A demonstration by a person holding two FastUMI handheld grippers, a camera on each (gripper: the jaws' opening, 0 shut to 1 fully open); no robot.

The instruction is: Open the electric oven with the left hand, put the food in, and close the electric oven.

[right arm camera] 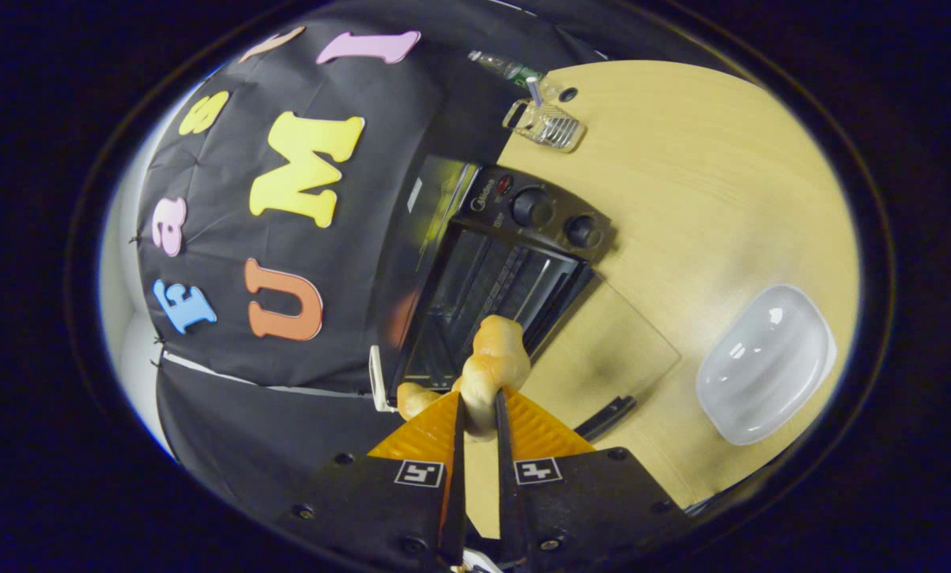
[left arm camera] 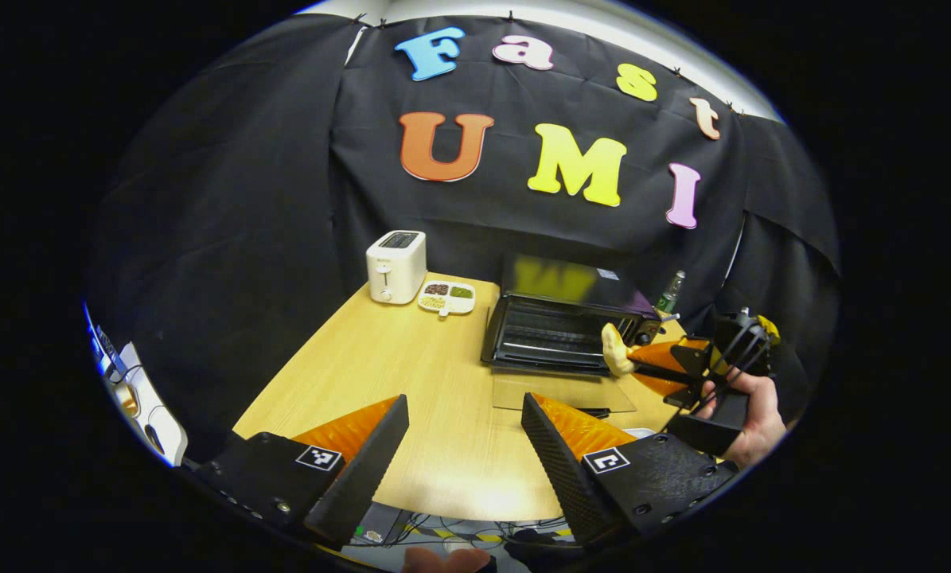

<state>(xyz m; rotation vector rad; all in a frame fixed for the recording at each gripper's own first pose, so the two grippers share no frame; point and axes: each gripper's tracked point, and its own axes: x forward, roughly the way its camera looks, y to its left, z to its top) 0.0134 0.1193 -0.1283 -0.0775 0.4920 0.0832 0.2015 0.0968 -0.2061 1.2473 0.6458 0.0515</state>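
Tabletop [right arm camera: 722, 207] oven [right arm camera: 491, 270] open; right hand-held gripper [right arm camera: 475, 414] clamps bread [right arm camera: 495, 362].

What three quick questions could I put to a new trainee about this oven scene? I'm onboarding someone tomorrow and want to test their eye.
1. True or false: the oven door is shut.
2. What does the right gripper hold: (a) a bottle, (b) the pale croissant-like food, (c) nothing?
3. Which white appliance stands at the far edge of the table, beside the divided snack dish?

Key:
1. False: the glass door lies folded down flat on the table.
2. b, with both fingers pressed on it, in front of the oven's opening.
3. The toaster. The left gripper is open.
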